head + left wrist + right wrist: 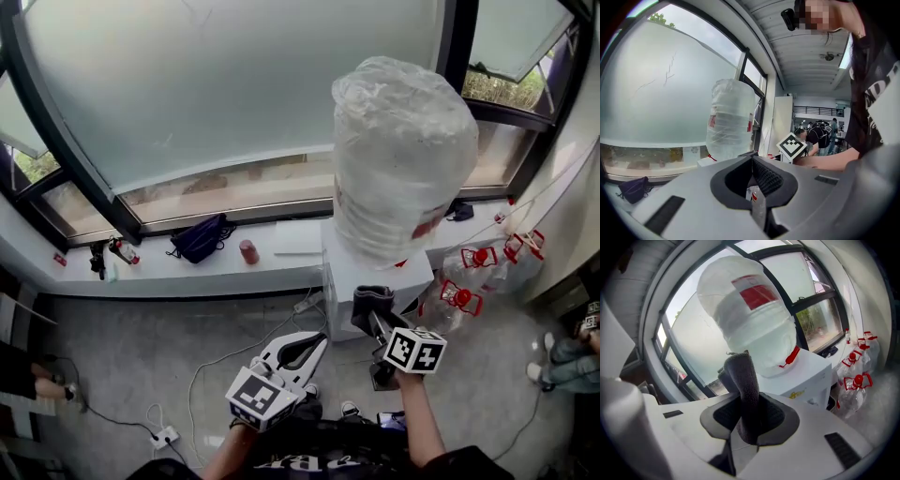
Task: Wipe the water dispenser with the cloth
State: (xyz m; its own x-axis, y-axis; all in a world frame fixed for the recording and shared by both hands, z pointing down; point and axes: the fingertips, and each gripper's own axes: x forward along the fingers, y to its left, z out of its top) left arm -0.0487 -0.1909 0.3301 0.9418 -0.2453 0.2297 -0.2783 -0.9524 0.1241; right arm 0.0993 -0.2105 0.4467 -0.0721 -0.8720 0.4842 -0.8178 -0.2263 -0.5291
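Cloth (742, 380), dark grey, bunched upright between right gripper (748, 414) jaws, left gripper (753, 161) jaws closed empty.

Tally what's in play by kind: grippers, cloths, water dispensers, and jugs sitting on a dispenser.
Grippers: 2, left gripper and right gripper
Cloths: 1, the cloth, clamped in the right gripper
Water dispensers: 1, the water dispenser
Jugs on a dispenser: 1, the jug
Total: 5

The head view looks steeply down on the water dispenser (366, 272) from above. Both gripper views look upward from lower down, and all three share its bottle (750, 319).
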